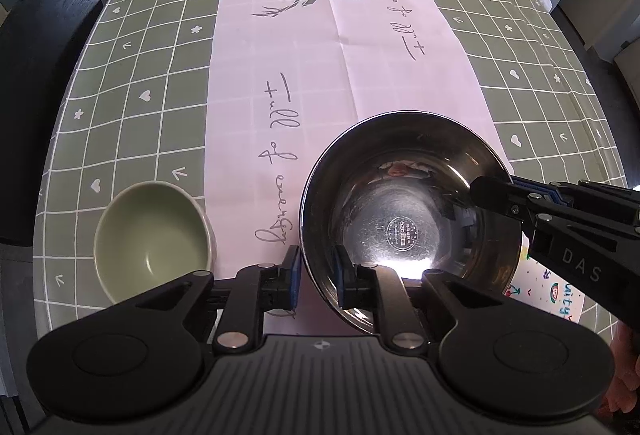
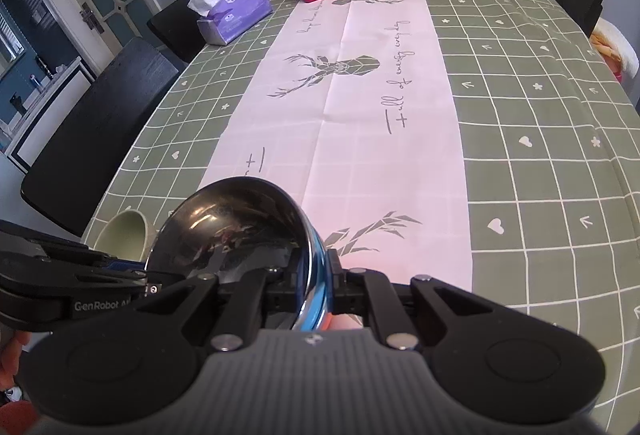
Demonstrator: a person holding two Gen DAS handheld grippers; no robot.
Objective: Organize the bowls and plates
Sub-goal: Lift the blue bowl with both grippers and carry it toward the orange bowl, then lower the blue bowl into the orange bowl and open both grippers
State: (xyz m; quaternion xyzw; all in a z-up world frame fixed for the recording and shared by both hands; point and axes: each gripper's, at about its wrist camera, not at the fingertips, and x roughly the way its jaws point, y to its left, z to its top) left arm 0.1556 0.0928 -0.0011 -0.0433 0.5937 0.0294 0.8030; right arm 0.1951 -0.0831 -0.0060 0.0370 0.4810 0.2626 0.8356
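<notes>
bowls first: going left to right, a green bowl [image 1: 154, 239] sits on the cloth [image 1: 132, 107], just left of the steel bowl [image 1: 408, 219]. the steel bowl is in the middle, near the table's close edge, and both grippers hold it. the left gripper [image 1: 318, 275] has its fingers pinched on the near rim, one finger outside and one inside. the right gripper [image 2: 318, 285] has its fingers pinched on the right rim, with the shiny edge between them. a plate [image 1: 548, 287] with drawings peeks out under the steel bowl on the right.

to do this step well, i think both hands should move together and keep the steel bowl level, so the thin rim does not slip. it may be going onto the plate or near the green bowl; i cannot tell which.

most of the plate is hidden. i cannot tell if the steel bowl touches it or is lifted. the right view shows only a bit of the green bowl.
</notes>
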